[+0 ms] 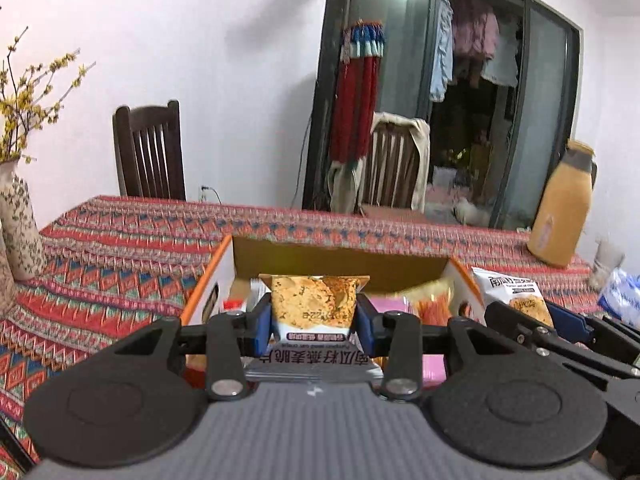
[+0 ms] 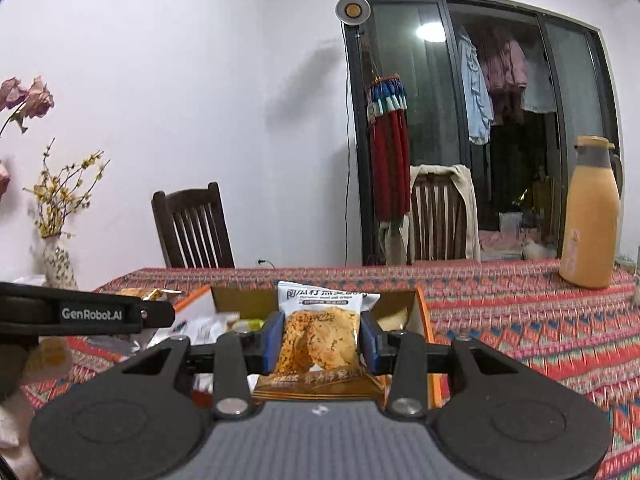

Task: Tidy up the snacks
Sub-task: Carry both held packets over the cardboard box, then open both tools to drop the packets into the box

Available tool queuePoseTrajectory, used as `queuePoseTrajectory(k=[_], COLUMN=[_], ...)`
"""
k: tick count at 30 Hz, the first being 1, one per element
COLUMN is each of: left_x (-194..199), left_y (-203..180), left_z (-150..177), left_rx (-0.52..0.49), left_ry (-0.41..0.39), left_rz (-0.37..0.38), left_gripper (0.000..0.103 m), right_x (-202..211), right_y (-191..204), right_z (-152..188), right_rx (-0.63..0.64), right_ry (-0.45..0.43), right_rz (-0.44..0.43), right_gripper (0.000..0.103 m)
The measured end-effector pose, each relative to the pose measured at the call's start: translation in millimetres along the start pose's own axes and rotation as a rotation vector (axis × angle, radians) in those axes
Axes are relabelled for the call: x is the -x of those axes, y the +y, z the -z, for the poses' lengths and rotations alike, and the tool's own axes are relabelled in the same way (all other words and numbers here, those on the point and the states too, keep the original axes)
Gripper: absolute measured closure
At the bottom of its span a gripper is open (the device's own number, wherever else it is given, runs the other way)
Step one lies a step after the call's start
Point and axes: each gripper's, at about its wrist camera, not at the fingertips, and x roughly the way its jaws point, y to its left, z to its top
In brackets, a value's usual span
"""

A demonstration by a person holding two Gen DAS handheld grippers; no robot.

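Two hand-held grippers are in view, each clamped on one snack packet. The left hand-held gripper [image 1: 314,326] pinches a cracker packet [image 1: 314,304] between its blue pads, held upside down just above the near side of the cardboard box [image 1: 340,262]. The right hand-held gripper [image 2: 320,344] squeezes a second cracker packet [image 2: 320,338] upright, also above the near side of the box [image 2: 420,312]. In the left wrist view the right hand-held gripper shows just right of the box.

One open box sits on the bench [image 1: 120,248], its flaps standing up; several more packets lie inside it, too blurred to count. Left of the box, the patterned cloth runs bare to one flowered vase [image 1: 18,224]. Right of the box stands one tan jug [image 1: 560,208] near the bench's far edge, well apart. Behind the box, the cloth is free up to the far edge, where two wooden chairs [image 1: 150,152] stand.
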Motion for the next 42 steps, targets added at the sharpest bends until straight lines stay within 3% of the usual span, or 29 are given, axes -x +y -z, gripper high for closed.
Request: queuePoseTrajectory(k=[10, 18, 27, 28, 29, 30, 32, 33, 36, 42], left_x=[-46.7, -102.3, -102.3, -98.8, -97.5, -91.8, -80.3, -76.6, -70.5, -68.4], left_y=[-4.3, -14.4, -2.4, -1.3, 0.7, 1.5, 3.6, 3.9, 6.0, 5.2], left_z=[-27.9, -3.7, 4.0, 3.6, 0.9, -0.2, -2.7, -4.0, -6.1, -6.1], left_rx=[0.035, 0.021, 0.038, 0.041, 0.045, 0.052, 0.059, 0.065, 0.081, 0.078], left_ry=[-0.039, 0.023, 0.037, 0.029, 0.019, -0.007, -0.057, -0.064, -0.077, -0.074], left_rz=[-0.039, -0.057, -0.031, -0.033, -0.039, -0.053, -0.079, -0.073, -0.073, -0.072], left_gripper=[0.061, 0.061, 0.058, 0.042, 0.014, 0.002, 0.0, 0.0, 0.0, 0.0], right_x=[-56.9, -103.2, -118.5, -117.1, -115.4, -114.5, -109.7, -107.2, -103.8, -100.9], right_y=[-0.1, -10.0, -8.3, -8.8, -9.9, -11.5, -15.0, -15.9, -18.4, -19.0], right_z=[-26.5, -0.8, 14.4, 14.6, 13.7, 13.2, 11.8, 11.4, 9.9, 8.7], right_rx=[0.018, 0.022, 0.034, 0.027, 0.02, 0.008, -0.01, -0.016, -0.031, -0.034], right_ry=[-0.022, 0.057, 0.133, 0.131, 0.129, 0.128, 0.107, 0.094, 0.08, 0.074], right_rz=[0.066, 0.075, 0.058, 0.056, 0.056, 0.059, 0.075, 0.085, 0.089, 0.089], right_gripper=[0.064, 0.064, 0.061, 0.059, 0.047, 0.028, 0.01, 0.006, 0.0, 0.0])
